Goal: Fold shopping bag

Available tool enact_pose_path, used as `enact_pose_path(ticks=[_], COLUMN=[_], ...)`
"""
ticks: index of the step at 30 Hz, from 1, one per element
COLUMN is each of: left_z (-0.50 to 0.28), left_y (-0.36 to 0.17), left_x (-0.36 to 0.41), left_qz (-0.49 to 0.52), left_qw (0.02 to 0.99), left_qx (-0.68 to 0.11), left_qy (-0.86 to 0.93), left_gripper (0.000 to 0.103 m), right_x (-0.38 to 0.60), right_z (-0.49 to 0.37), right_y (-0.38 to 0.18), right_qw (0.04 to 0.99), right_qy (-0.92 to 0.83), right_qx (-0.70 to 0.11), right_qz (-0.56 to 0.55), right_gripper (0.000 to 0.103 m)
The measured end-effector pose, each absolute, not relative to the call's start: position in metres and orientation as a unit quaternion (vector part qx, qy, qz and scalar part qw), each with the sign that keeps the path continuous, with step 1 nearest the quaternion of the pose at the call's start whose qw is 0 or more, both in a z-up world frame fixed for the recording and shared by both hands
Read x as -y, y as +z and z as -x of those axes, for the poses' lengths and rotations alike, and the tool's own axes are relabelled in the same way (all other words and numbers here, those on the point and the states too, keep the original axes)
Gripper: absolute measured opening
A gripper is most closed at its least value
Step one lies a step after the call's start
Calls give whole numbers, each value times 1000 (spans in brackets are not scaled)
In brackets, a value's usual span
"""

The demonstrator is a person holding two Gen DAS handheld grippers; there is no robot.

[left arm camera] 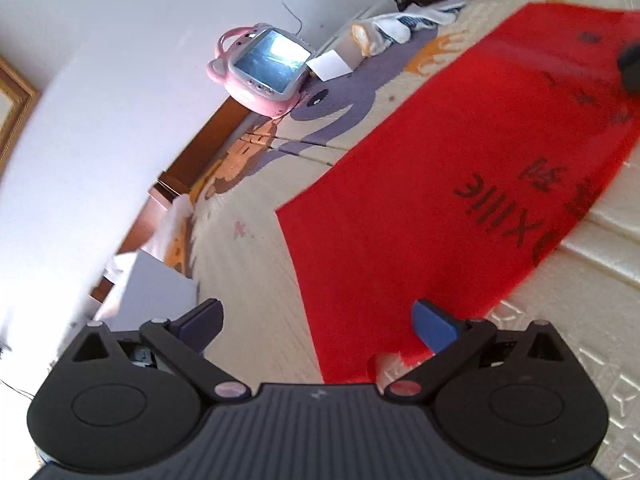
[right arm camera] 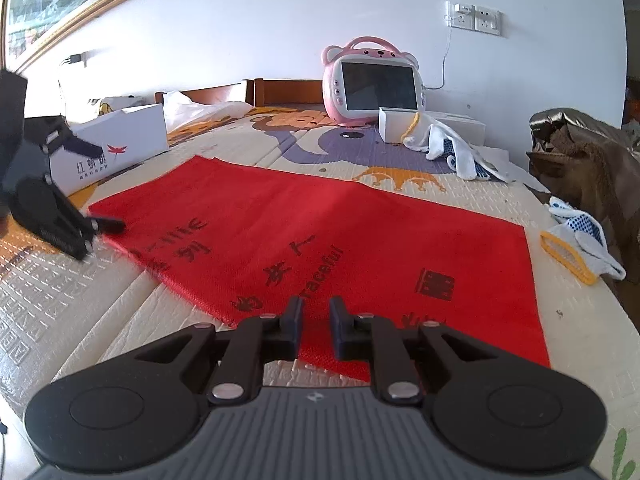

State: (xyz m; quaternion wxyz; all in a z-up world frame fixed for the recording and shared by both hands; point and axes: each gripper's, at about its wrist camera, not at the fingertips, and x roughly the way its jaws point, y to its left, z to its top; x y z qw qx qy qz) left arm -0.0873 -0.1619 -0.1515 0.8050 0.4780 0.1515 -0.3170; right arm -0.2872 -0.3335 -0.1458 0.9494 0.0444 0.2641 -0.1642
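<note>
Left wrist view: left gripper (left arm camera: 318, 322) spread wide, its 2 blue fingertips (left arm camera: 434, 326) far apart, nothing between them. Right-hand tip over the near corner of the red shopping bag (left arm camera: 460, 200), contact hard to judge through the blur. Bag lying flat on a cream play mat (left arm camera: 256, 272) printed with purple and orange cartoon shapes, dark lettering on its face. Beyond it, a pink toy tablet (left arm camera: 266, 68) against the white wall, a white card (left arm camera: 330, 64) beside it, crumpled white gloves (left arm camera: 394, 26) further along.

Right wrist view: right gripper (right arm camera: 315, 330) narrowed to a slim gap, fingers not quite meeting, poised over the bag's near edge (right arm camera: 320, 232) with red fabric visible through the gap; possibly pinching nothing. Bag spread flat across the mat (right arm camera: 100, 320). Left gripper (right arm camera: 102, 226) at the bag's far-left corner, jaws open. Behind it a white box (right arm camera: 120, 144) with a red dragonfly mark. Pink tablet (right arm camera: 374, 80) standing at the wall, small white box (right arm camera: 398, 124) in front, dotted gloves (right arm camera: 580, 240) with yellow cuffs at the right edge, a brown bundle (right arm camera: 588, 152) past them.
</note>
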Motion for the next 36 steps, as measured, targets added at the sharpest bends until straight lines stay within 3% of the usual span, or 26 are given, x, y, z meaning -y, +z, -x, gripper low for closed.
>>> enact_pose_path(ticks=[6,13,19,22,28,36], left_z=[93,107,106,109,100,99], left_y=[-148,-114,-150,-153,-150,-156], left_x=[166,184,219,218,212,219], left_qz=[-485,-434,-482,-478,-463,-515], left_qw=[804,815,793,798,797,768], left_qx=[-133,-122,-137,-128,-139,-78], left_qy=[-317,-365,-346,-344,-363,-372], left_gripper=[100,100,100,101,103,103], right_x=[346,365,386,396,416,442], right_z=[301,317,333,341,356,378], right_y=[-145,-144,-145,-146,-147,-155], right_qw=[936,940,937,934,926,907], right_qy=[-205,-203,-204,-205,-205,-193], right_qx=[-285,-258,-242,-234,-217,-180], right_qz=[-31,-92,-149,-177,-233,-328], right_gripper=[24,26,26,35,37,42])
